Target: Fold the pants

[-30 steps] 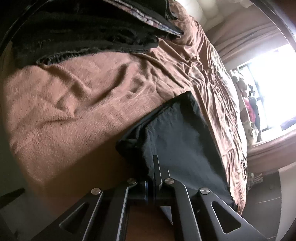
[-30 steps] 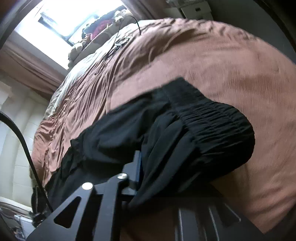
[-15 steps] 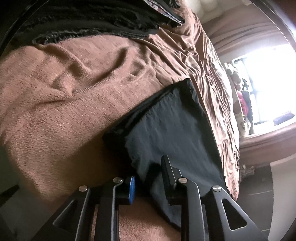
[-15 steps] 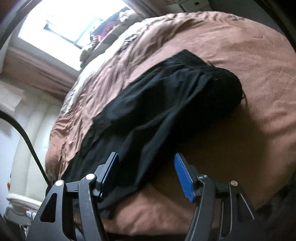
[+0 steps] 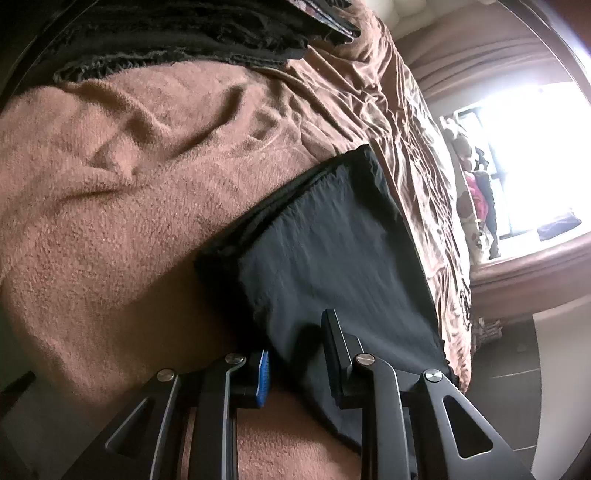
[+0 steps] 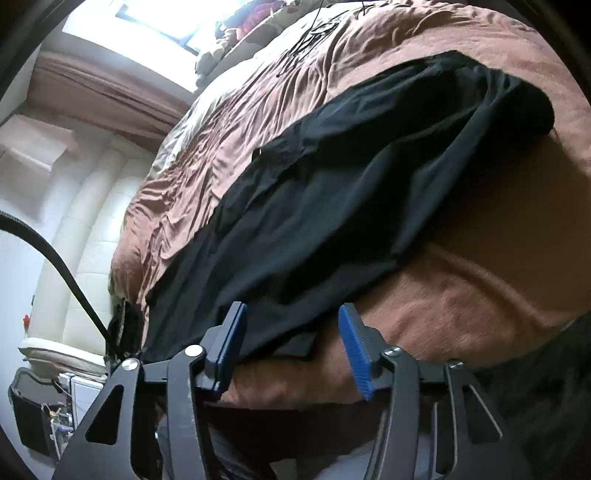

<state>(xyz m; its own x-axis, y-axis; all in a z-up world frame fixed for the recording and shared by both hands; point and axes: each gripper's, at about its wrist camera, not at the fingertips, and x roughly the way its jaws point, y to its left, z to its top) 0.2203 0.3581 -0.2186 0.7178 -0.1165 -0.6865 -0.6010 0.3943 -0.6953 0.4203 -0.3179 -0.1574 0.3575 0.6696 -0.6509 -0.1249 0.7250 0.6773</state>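
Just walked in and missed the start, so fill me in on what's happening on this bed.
A person with a gripper in each hand is folding black pants on a brown blanket. Both the left gripper and the right gripper are open, clamping nothing, with the near edge of the pants lying between their fingers. A pile of dark clothes sits further along the bed.

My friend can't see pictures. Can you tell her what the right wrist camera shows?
Black pants lie across a bed's brown blanket. The right tool is open, its blue pads either side of the pants' near edge. A bright window is behind.
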